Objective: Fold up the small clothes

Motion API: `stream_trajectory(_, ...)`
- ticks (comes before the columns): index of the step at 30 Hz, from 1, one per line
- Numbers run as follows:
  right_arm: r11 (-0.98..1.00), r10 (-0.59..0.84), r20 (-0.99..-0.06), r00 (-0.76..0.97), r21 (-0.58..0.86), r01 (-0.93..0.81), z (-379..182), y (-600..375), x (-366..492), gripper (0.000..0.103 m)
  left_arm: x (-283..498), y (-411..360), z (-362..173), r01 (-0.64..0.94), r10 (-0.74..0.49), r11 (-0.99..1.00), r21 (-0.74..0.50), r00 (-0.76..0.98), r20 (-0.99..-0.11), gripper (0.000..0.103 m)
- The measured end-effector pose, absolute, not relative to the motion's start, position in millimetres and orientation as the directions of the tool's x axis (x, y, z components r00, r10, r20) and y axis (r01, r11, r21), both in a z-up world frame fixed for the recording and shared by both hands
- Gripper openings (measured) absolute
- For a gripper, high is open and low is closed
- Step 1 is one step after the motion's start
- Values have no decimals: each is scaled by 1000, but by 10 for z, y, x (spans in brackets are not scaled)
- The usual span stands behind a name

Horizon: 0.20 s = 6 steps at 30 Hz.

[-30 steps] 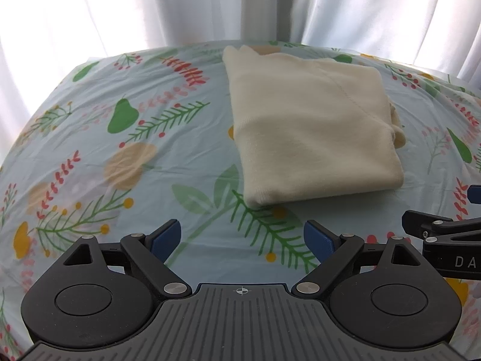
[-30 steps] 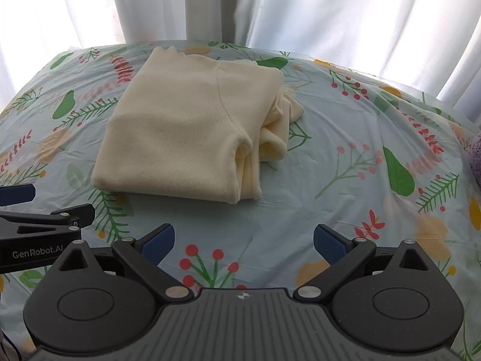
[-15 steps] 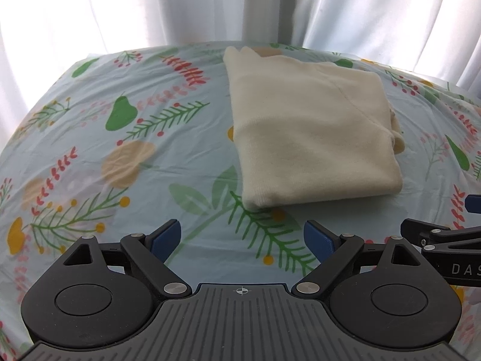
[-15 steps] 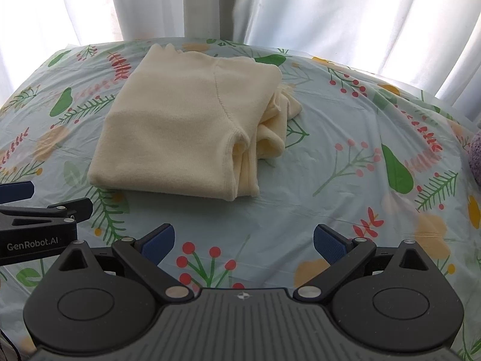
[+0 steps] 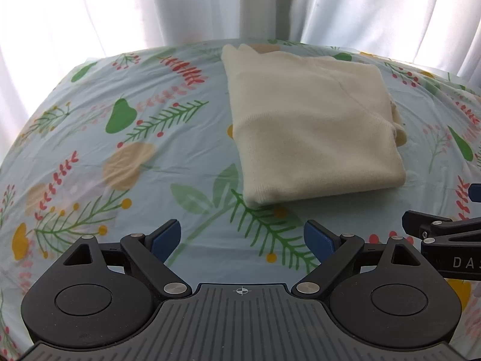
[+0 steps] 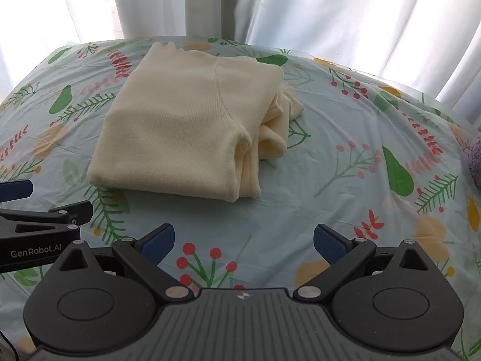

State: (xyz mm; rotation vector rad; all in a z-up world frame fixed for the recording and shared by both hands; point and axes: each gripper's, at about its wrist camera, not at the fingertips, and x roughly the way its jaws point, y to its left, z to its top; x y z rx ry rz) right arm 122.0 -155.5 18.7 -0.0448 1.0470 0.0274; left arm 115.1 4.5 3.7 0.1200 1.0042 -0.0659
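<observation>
A cream knitted garment (image 5: 309, 126) lies folded into a thick rectangle on the floral tablecloth (image 5: 120, 162). In the right wrist view the garment (image 6: 180, 132) shows layered folded edges and a bunched part on its right side. My left gripper (image 5: 242, 237) is open and empty, above the cloth, short of the garment's near edge. My right gripper (image 6: 243, 242) is open and empty, also short of the garment. Each gripper shows at the edge of the other's view.
White curtains (image 6: 330, 9) hang behind the table's far edge. A purple fuzzy object (image 6: 475, 159) sits at the far right edge of the table. Bare tablecloth lies left and right of the garment.
Both grippers have drawn back and tilted up a little, so the garment sits slightly farther off and more curtain shows. The garment has not moved.
</observation>
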Motion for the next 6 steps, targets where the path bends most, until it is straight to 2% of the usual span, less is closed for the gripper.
stream_trajectory(6,999,-1,-867,499,-24,-41,178,-1567,1234,99,1162,54,28,109,4,991,73,529,-848,93)
